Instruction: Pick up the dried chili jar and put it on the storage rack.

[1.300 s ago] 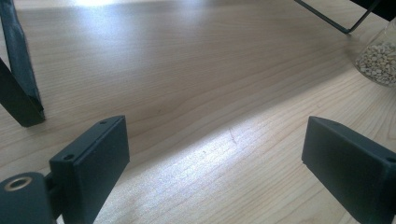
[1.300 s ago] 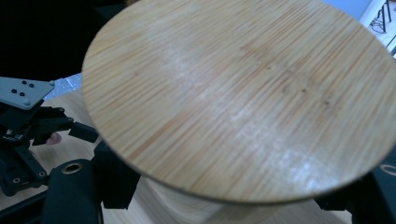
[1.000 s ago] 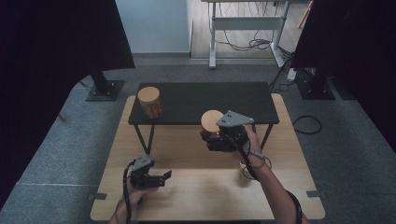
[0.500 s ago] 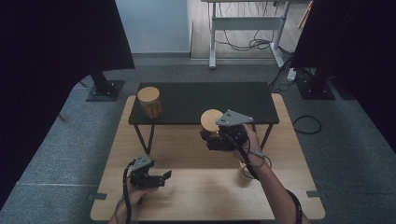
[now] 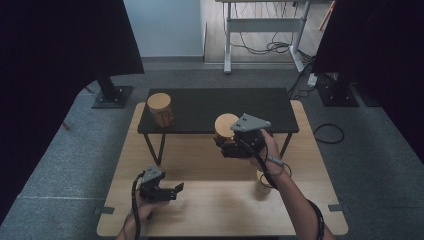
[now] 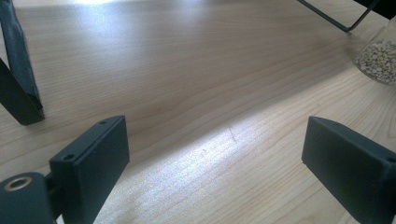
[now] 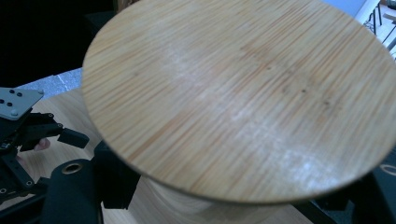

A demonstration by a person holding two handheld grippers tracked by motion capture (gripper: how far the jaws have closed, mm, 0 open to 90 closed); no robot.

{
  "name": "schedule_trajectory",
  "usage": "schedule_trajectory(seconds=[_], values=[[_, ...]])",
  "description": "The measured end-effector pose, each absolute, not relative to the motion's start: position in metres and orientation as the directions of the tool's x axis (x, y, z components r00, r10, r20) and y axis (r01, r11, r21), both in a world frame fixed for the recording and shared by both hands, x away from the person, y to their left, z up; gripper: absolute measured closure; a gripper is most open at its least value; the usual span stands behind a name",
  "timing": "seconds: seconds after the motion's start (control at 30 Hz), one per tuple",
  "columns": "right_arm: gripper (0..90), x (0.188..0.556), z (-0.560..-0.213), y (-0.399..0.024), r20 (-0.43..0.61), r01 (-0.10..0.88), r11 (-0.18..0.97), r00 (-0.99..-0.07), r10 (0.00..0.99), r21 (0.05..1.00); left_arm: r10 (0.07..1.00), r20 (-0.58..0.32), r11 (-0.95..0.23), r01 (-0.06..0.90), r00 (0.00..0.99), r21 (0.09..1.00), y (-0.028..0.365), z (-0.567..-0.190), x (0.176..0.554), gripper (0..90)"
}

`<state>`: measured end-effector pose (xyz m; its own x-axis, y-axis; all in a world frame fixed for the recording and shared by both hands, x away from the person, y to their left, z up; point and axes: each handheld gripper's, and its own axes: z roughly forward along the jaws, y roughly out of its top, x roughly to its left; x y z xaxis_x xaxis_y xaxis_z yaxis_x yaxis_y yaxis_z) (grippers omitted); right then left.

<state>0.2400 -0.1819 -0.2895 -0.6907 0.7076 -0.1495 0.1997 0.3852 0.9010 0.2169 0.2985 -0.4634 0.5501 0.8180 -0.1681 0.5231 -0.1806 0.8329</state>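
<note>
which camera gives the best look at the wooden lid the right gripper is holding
The right gripper view: the wooden lid sits close up, grain clear. The high view shows it small beside the right gripper.

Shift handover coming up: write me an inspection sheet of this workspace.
Surface: light wooden table, small black table standing on its far part.
Job's things: wooden lid held off its open jar of grains.
Clutter: lidded jar on the black table.
Tools: right tool shut on the wooden lid; left tool open, holding nothing.
Cables: one trails from each tool; more on the floor beyond.
Surroundings: grey carpet, black curtains, white desk frame.
</note>
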Motion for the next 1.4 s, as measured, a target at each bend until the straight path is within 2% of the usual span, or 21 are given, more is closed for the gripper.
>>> schedule_trajectory(seconds=[1.4], values=[[25.0,0.263,-0.278,-0.18,-0.149,0.206,0.39,-0.69,0.708,0.898,0.82,-0.17,-0.176,0.523,0.546,0.834,0.301,-0.463,0.217,6.8]])
